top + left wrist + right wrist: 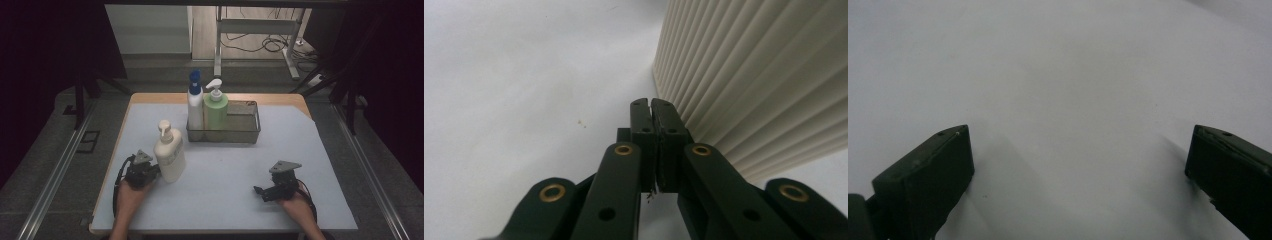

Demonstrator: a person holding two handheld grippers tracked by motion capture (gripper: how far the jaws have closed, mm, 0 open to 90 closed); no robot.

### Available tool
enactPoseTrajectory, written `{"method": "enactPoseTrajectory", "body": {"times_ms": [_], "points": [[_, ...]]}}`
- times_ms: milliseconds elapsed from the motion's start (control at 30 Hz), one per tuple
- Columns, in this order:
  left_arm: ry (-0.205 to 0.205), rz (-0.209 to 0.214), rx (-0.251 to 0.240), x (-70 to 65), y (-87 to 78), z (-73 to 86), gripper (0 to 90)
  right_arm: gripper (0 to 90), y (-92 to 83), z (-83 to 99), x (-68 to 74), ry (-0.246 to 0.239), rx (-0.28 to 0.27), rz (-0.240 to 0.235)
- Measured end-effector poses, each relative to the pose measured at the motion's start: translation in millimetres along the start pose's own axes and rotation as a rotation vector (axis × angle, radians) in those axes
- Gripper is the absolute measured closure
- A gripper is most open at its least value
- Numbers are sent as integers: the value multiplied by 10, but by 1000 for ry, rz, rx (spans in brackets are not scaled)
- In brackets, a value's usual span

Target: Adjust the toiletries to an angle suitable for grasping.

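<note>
Your left gripper (653,107) has its jaws pressed flat together with nothing between them. The cream pump bottle (169,152) stands upright on the table (225,165), just beside those closed jaws on their right; in the left gripper view its ribbed wall (754,80) runs alongside the right jaw, so near that contact cannot be ruled out. Closed jaws cannot take this bottle.

Your right gripper (1080,165) rests well apart, jaws spread wide over bare table, nothing between them.

Judgement: the step in hand looks like picking up the cream bottle, probably to join the blue-capped bottle (195,100) and the green pump bottle (216,107) in the wire basket (245,132).

Recommendations:
- Back the left jaws off slightly before opening, or the right jaw may shove the bottle over.
- Open fully; the body is broad.
- Bring one jaw to each side of the body, below the shoulder, across the ribs.
- Close squarely and lift without tilting; the pump head makes it top-heavy.
</note>
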State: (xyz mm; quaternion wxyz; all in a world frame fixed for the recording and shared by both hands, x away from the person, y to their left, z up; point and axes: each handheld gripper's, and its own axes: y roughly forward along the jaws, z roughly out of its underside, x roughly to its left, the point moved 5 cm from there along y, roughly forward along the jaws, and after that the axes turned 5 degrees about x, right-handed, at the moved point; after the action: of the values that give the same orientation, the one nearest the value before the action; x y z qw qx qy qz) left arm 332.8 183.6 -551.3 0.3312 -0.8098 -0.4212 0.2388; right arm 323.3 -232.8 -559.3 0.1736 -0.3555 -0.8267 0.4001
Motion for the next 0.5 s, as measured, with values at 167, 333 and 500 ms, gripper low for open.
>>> {"method": "enactPoseTrajectory", "body": {"times_ms": [167,333,500], "points": [[20,22,6,-60,16,-14,888,0,1,-1,-3,-3,-2,1],[28,29,14,-115,38,-25,888,0,0,-1,-3,-2,-1,0],[38,29,20,-166,78,-37,888,0,1,-2,-4,-3,-1,0]]}}
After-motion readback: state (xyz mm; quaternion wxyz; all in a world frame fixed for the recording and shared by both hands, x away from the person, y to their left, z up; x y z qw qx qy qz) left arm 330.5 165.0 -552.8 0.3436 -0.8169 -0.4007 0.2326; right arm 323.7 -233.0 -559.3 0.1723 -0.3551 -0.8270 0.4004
